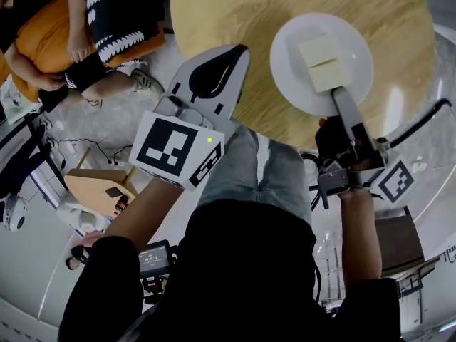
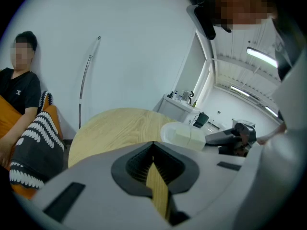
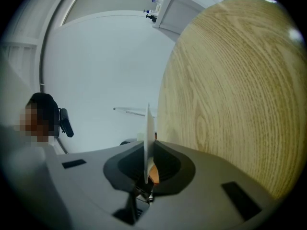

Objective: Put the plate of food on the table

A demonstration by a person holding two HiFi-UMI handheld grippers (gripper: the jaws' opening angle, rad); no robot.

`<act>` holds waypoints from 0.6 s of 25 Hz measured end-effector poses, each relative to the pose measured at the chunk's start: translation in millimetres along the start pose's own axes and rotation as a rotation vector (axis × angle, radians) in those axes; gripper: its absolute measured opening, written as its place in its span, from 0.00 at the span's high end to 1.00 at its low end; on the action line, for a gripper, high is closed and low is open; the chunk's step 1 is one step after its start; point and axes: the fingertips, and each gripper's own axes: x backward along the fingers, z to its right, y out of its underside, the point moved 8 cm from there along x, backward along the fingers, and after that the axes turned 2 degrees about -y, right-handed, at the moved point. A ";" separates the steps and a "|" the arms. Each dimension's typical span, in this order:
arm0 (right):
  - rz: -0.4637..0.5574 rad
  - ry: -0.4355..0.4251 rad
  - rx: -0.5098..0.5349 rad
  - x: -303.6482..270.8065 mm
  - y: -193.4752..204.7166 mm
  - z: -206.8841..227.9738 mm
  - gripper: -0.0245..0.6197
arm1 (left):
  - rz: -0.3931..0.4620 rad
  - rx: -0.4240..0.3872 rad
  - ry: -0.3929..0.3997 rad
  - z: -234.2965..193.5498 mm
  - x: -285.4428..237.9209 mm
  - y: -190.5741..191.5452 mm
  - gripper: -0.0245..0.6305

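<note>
Fingers point(image 1: 347, 112) of R gripper point(image 1: 339, 92) tight on plate point(image 1: 285, 55) rim (edge-on in own view, food point(image 1: 324, 63) unseen); L gripper point(image 1: 240, 49) fingers together, empty.

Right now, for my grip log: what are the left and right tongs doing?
Left tongs: closed, empty.
Right tongs: closed on the plate rim.

1 plate point(image 1: 291, 66), 2 food blocks point(image 1: 318, 50) point(image 1: 329, 75), 1 rnd table point(image 1: 228, 13), 2 grippers point(image 1: 237, 50) point(image 1: 339, 91), 1 seated person point(image 2: 21, 87)

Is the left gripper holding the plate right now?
No, only the right gripper clamps the plate by its rim, while the left gripper hangs apart from it with nothing between its jaws.
</note>
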 end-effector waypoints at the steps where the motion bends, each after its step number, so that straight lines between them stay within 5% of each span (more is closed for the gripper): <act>1: 0.004 0.001 -0.002 0.3 0.0 0.9 0.92 | -0.003 -0.002 0.004 0.9 -0.7 0.7 0.95; 15: 0.025 0.036 -0.034 6.9 1.1 11.7 0.92 | -0.050 0.008 0.032 7.7 -7.1 8.9 0.95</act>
